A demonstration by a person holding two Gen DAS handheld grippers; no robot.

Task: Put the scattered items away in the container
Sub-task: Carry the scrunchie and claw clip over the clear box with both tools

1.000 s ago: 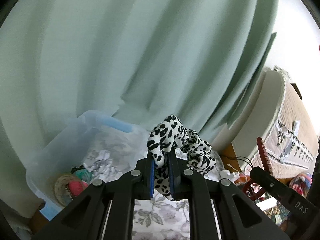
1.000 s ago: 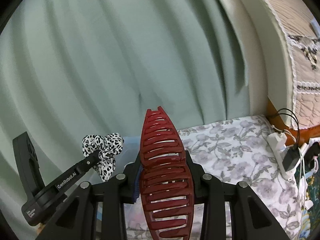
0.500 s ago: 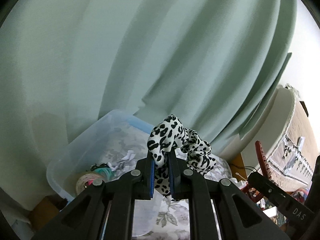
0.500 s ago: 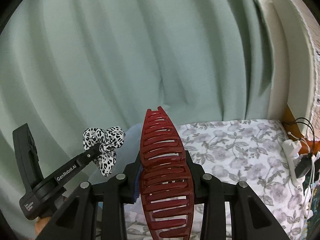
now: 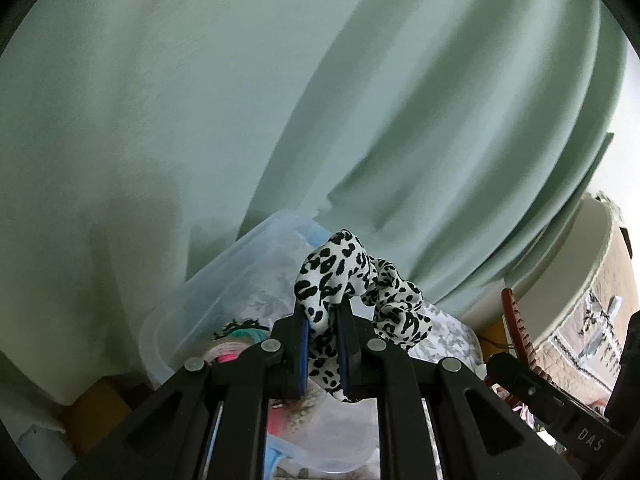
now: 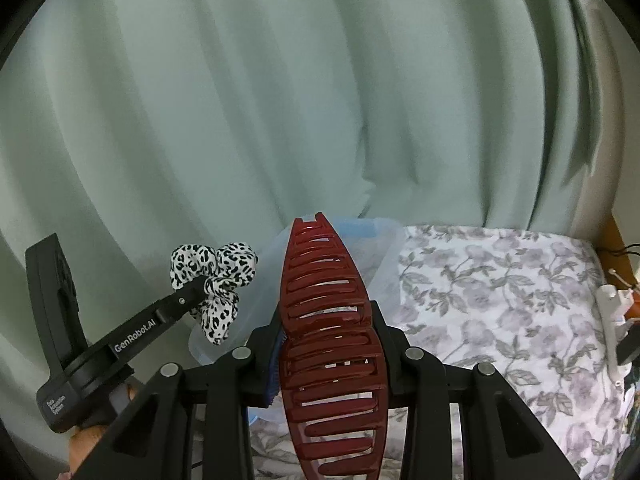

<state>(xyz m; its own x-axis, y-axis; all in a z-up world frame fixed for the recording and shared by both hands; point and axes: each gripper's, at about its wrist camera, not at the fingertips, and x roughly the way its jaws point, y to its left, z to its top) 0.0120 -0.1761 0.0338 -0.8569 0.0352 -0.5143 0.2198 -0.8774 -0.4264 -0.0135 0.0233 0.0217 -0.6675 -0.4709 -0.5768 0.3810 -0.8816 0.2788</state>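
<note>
- scrunchie (image 5: 352, 292), white with black spots, is pinched between the blue pads of the left gripper (image 5: 324, 350); its loose folds stand up above the fingers and spill to the right.
- left gripper hangs over the clear plastic box (image 5: 224, 280), near the box's near side; the scrunchie is in the air, not yet in the box.
- inside the box, low at the left, lie coiled hair ties (image 5: 236, 334) in teal, pink and dark colours, partly hidden by the gripper.
- right gripper (image 6: 328, 344) is clamped on a long dark red hair claw (image 6: 328, 320), which stands lengthwise between the fingers with its tip pointing ahead.
- in the right wrist view the claw's tip lies over the box, whose blue-trimmed far rim (image 6: 360, 226) shows just behind it; the box sits at the left edge of the flowered cloth (image 6: 500, 288).
- pale green curtain (image 6: 280, 100) hangs behind the box.
- white plug strip with cables (image 6: 610, 308) lies at the cloth's right edge.
</note>
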